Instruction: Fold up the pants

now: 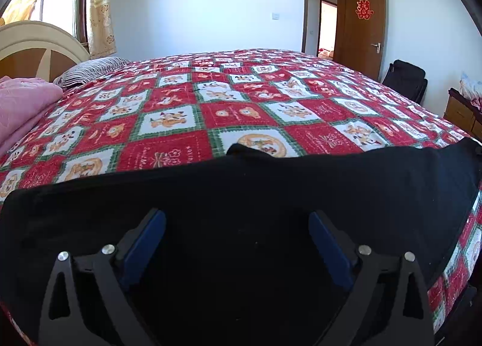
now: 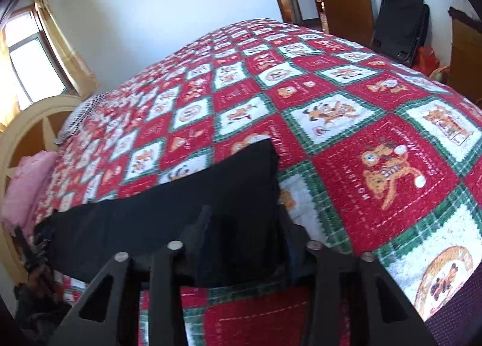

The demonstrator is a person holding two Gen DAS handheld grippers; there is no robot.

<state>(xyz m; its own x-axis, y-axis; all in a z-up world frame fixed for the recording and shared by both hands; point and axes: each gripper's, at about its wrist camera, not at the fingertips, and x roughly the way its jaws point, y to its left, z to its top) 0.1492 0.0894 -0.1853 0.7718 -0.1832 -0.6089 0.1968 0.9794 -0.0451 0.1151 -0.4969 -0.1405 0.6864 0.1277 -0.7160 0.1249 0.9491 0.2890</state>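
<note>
The black pants (image 1: 271, 189) lie stretched along the near edge of the bed, on the red, white and green patchwork quilt (image 1: 229, 111). The left gripper (image 1: 236, 225) hangs over the cloth with its blue-padded fingers (image 1: 144, 243) spread wide, nothing between them. The right gripper (image 2: 241, 225) has its jaws partly drawn in around one end of the pants (image 2: 235, 183); whether they pinch the cloth cannot be told. At ten o'clock lies a pink blanket (image 1: 24, 105), at one o'clock an open brown door (image 1: 361, 29).
</note>
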